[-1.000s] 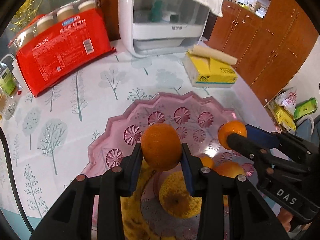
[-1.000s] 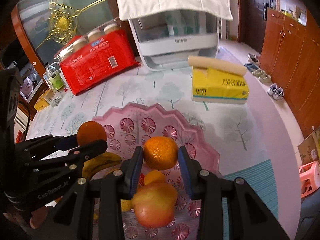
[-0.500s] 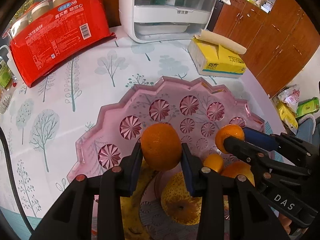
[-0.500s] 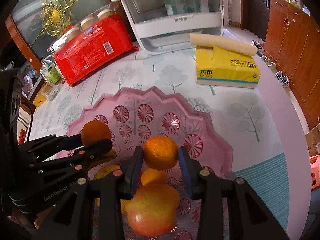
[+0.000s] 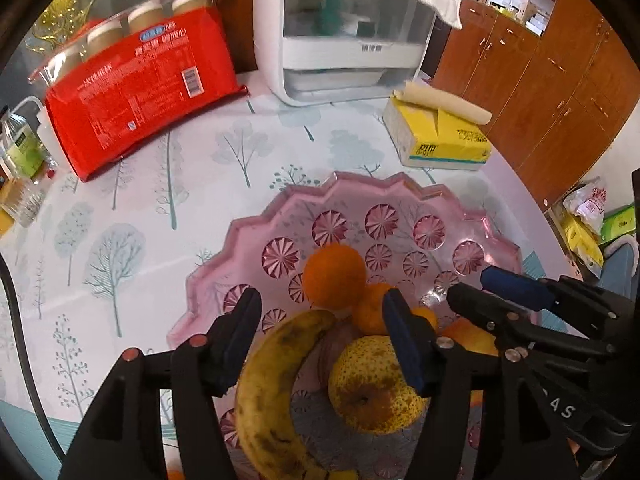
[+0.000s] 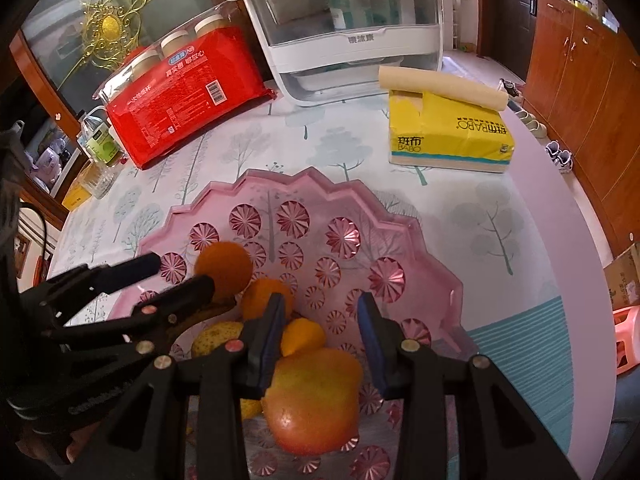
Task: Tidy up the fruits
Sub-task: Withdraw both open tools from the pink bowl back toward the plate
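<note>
left wrist, left tongs (image 5: 320, 332) opening, empty

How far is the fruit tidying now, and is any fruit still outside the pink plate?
Done: the banana, pear, apple and small oranges lie in the pink plate. In hand: nothing; the left gripper is opening its jaws, with the big orange loose just past its tips, and the right gripper is empty. Left: no fruit shows on the table, so the job looks nearly finished.

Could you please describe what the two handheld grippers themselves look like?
Both the left gripper and the right gripper are black plastic frames whose jaws carry blue pads, with small red and silver screw heads along the fingers. White lettering marks their sides. A black cable runs beside the left one.
</note>
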Demonstrator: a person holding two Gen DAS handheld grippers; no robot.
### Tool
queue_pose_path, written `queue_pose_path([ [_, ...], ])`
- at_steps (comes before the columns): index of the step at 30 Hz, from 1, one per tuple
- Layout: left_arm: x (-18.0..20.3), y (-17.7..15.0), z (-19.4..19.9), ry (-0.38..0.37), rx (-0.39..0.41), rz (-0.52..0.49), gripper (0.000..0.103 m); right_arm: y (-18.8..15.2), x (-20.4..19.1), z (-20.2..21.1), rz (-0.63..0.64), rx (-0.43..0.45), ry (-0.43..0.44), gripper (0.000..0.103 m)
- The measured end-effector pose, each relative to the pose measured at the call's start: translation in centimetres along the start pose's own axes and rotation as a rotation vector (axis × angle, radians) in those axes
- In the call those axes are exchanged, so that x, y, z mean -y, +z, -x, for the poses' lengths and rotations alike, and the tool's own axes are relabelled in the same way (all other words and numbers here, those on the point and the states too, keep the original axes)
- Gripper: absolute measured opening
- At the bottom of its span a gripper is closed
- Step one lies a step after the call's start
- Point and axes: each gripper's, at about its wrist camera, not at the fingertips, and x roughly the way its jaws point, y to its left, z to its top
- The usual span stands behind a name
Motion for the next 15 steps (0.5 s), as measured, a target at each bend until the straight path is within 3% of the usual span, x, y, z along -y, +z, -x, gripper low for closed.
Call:
queue_pose_path([
  [8, 0.1, -0.9, 1.9, 0.082, 0.005, -0.012, 0.062, -0.3, -1.1, 1.5, 0.008, 0.014, 0.013, 0.038],
  [15, 0.1, -1.9, 3.9, 0.098, 0.021, -0.007, 0.062, -0.9, -1.9, 3.3, 0.004, 0.030, 0.027, 0.038],
])
